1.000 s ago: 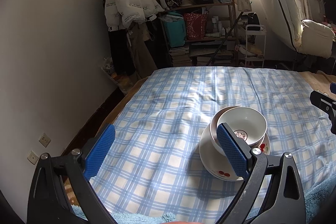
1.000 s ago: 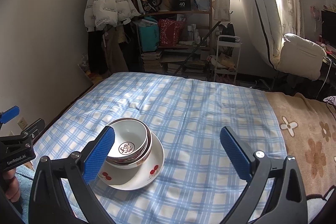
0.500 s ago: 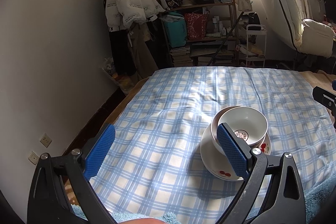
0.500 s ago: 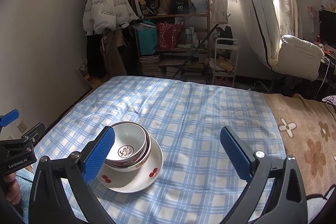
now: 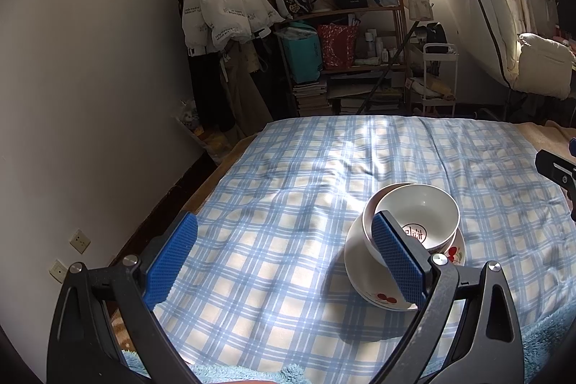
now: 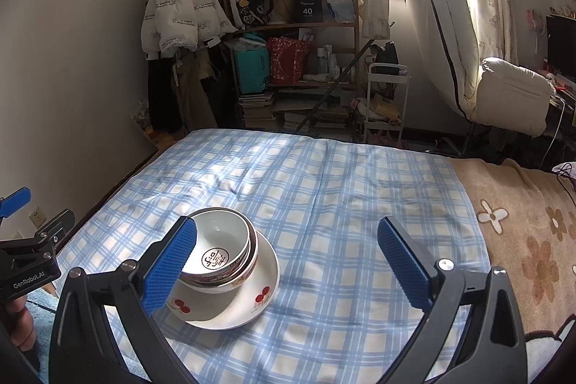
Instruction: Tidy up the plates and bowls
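Observation:
Two white bowls [image 6: 219, 251] sit nested on a white plate [image 6: 248, 308] with red cherry prints, on a blue checked cloth [image 6: 324, 204]. The inner bowl has a red mark at its bottom. The stack also shows in the left wrist view [image 5: 421, 222]. My left gripper [image 5: 284, 261] is open and empty, above the cloth to the left of the stack. My right gripper [image 6: 288, 265] is open and empty, above the cloth to the right of the stack; its left pad overlaps the bowls in view.
The cloth covers a bed with a brown flowered blanket [image 6: 532, 240] on the right. A wall with sockets [image 5: 79, 240] is on the left. Cluttered shelves [image 6: 298, 60], a hanging white jacket [image 6: 180, 6] and a small cart [image 6: 385, 96] stand beyond the bed's far edge.
Both grippers have drawn back and risen slightly from the stack. The bowls and plate have not moved. Both stay open.

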Demonstrator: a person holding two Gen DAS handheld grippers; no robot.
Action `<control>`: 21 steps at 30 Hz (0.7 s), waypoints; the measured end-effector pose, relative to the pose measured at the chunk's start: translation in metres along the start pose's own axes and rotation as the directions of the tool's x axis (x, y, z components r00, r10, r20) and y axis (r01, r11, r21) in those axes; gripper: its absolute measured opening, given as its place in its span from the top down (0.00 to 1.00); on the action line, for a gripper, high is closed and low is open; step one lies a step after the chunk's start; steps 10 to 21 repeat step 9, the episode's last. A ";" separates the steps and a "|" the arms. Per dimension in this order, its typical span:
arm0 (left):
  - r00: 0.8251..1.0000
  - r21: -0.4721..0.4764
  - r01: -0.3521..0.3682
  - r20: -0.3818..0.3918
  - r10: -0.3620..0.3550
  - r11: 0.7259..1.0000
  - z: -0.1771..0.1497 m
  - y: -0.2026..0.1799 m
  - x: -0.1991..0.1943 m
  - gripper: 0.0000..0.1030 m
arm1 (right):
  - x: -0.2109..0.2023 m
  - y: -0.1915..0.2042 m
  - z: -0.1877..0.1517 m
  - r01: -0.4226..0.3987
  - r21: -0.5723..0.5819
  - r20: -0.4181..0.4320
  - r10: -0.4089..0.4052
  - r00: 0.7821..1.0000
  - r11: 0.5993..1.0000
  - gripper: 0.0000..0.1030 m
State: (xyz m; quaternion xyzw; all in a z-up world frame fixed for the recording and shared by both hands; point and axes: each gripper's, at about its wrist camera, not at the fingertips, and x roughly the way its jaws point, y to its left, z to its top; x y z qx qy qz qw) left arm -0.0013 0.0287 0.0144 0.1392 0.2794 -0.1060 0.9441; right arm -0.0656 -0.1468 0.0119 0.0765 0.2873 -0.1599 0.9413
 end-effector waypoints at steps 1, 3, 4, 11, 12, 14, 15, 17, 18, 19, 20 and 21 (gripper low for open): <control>1.000 0.001 -0.001 0.000 0.001 1.000 0.000 0.000 0.000 0.07 | 0.000 0.000 0.000 0.000 0.000 -0.001 0.000 1.000 1.000 0.00; 1.000 0.001 -0.002 0.000 0.002 1.000 0.000 0.000 0.000 0.07 | 0.000 0.000 0.001 0.000 -0.001 -0.001 0.000 1.000 1.000 0.00; 1.000 0.001 -0.003 0.001 0.003 1.000 0.000 0.000 0.000 0.07 | 0.000 0.000 0.000 0.001 0.000 -0.001 -0.001 1.000 1.000 0.00; 1.000 0.001 -0.003 0.001 0.003 1.000 0.000 0.000 0.000 0.07 | 0.000 0.000 0.000 0.001 0.001 -0.001 -0.001 1.000 1.000 0.00; 1.000 0.001 -0.003 0.001 0.003 1.000 0.000 0.000 0.000 0.07 | 0.000 0.000 0.000 0.001 0.001 -0.001 -0.001 1.000 1.000 0.00; 1.000 0.001 -0.003 0.001 0.003 1.000 0.000 0.000 0.000 0.07 | 0.000 0.000 0.000 0.001 0.001 -0.001 -0.001 1.000 1.000 0.00; 1.000 0.001 -0.003 0.001 0.003 1.000 0.000 0.000 0.000 0.07 | 0.000 0.000 0.000 0.001 0.001 -0.001 -0.001 1.000 1.000 0.00; 1.000 0.001 -0.003 0.001 0.003 1.000 0.000 0.000 0.000 0.07 | 0.000 0.000 0.000 0.001 0.001 -0.001 -0.001 1.000 1.000 0.00; 1.000 0.001 -0.003 0.001 0.003 1.000 0.000 0.000 0.000 0.07 | 0.000 0.000 0.000 0.001 0.001 -0.001 -0.001 1.000 1.000 0.00; 1.000 0.001 -0.003 0.001 0.003 1.000 0.000 0.000 0.000 0.07 | 0.000 0.000 0.000 0.001 0.001 -0.001 -0.001 1.000 1.000 0.00; 1.000 0.001 -0.003 0.001 0.003 1.000 0.000 0.000 0.000 0.07 | 0.000 0.000 0.000 0.001 0.001 -0.001 -0.001 1.000 1.000 0.00; 1.000 0.001 -0.003 0.001 0.003 1.000 0.000 0.000 0.000 0.07 | 0.000 0.000 0.000 0.001 0.001 -0.001 -0.001 1.000 1.000 0.00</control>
